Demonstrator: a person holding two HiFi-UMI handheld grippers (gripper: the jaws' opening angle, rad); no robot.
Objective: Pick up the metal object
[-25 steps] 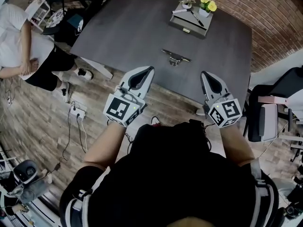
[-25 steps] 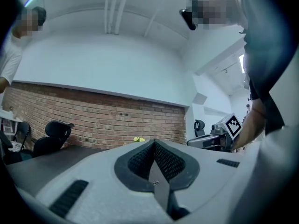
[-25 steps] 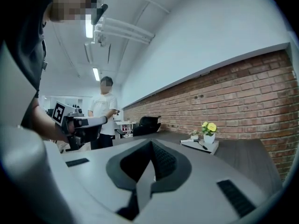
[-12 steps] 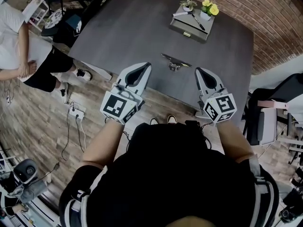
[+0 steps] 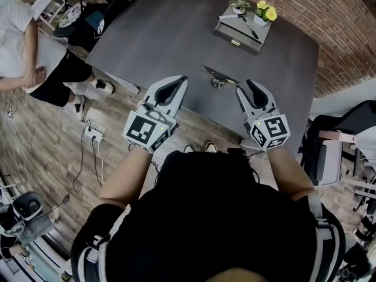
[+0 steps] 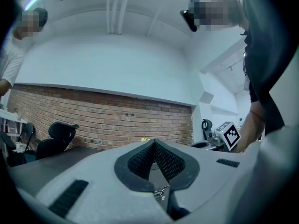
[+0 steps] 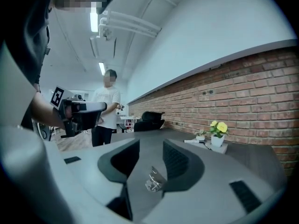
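Note:
The metal object [image 5: 218, 75], a small shiny hinged clamp, lies on the dark grey table [image 5: 158, 34] near its front edge. It shows low between the jaws in the right gripper view [image 7: 153, 178] and in the left gripper view [image 6: 161, 192]. My right gripper [image 5: 247, 86] hovers just right of it and short of it. Its jaws are opening, with a clear gap [image 7: 152, 146] and nothing between them. My left gripper [image 5: 179, 80] is held left of the object, its jaws shut tip to tip [image 6: 154, 142] and empty.
A grey desk organiser [image 5: 242, 25] with a yellow flower pot [image 5: 265, 9] and a pen stands at the table's far right. A person in a white shirt [image 5: 23, 46] stands at the left. An office chair [image 5: 346, 134] is at the right, a power strip [image 5: 94, 137] on the floor.
Both grippers have moved forward over the table's front edge, closer to the metal object. The right gripper's jaws, shut before, now stand apart.

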